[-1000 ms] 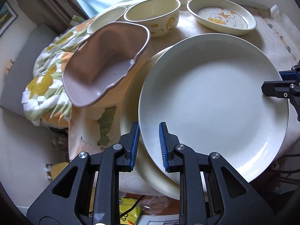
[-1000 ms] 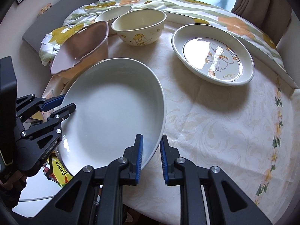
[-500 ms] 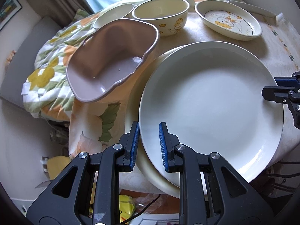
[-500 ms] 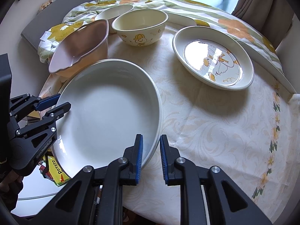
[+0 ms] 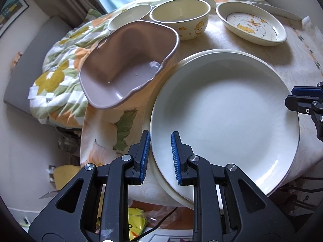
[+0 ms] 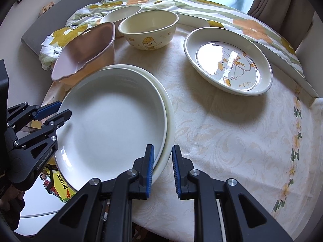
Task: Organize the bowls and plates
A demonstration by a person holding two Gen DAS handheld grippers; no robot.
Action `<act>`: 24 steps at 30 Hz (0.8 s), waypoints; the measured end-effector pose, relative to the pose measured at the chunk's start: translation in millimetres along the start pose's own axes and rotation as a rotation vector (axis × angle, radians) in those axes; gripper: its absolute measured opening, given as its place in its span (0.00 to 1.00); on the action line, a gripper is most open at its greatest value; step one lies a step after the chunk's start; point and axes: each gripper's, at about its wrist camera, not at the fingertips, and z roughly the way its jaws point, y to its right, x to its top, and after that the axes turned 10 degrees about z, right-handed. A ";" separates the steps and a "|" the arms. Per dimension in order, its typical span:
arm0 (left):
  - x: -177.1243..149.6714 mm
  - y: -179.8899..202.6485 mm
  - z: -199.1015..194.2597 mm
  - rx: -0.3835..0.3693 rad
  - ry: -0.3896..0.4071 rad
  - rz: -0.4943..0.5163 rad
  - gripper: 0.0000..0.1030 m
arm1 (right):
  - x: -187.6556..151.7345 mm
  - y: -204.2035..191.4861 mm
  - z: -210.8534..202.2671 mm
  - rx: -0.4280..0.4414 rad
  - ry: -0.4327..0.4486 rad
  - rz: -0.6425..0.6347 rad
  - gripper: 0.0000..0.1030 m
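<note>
Left tongs (image 5: pixel 160 154): you clench them on the white plate (image 5: pixel 224 119) rim
Right tongs (image 6: pixel 163 168): clenched on the opposite rim — plate sits on a cream plate (image 6: pixel 169 109)

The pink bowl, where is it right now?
The pink bowl sits at the table's left edge in both views, beside the stacked white plates and in front of the duck bowl.

Plate (image 6: pixel 109 119) stacked on another plate (image 6: pixel 170 121), bowls (image 6: pixel 148 30) behind.

Domestic living room: round table under a cream damask tablecloth (image 6: pixel 232 133) ahead of the claws, floral orange-and-green quilt (image 5: pixel 60 76) beyond, brown curtains (image 6: pixel 282 2), grey upholstered seat (image 5: pixel 30 56) left.
</note>
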 end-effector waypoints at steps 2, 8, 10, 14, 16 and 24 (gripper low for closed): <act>-0.6 -0.5 -0.8 -0.005 0.001 -0.001 0.17 | 0.0 0.0 0.0 -0.001 0.001 0.000 0.16; 3.7 -8.6 -13.9 -0.028 0.019 -0.019 0.17 | 1.5 2.1 -6.4 0.010 0.007 0.024 0.16; 10.2 -15.2 -30.7 -0.040 0.064 -0.031 0.17 | 4.8 6.5 -19.8 0.028 0.039 0.049 0.16; 31.6 -40.8 -61.9 -0.085 0.168 -0.099 0.17 | 13.6 24.4 -55.3 0.053 0.123 0.122 0.16; 48.3 -54.1 -74.7 -0.117 0.222 -0.132 0.17 | 18.4 37.0 -73.6 0.059 0.175 0.159 0.28; 117.4 -46.1 -62.2 -0.409 0.228 -0.157 0.20 | 28.4 90.9 -99.7 0.056 0.255 0.265 0.90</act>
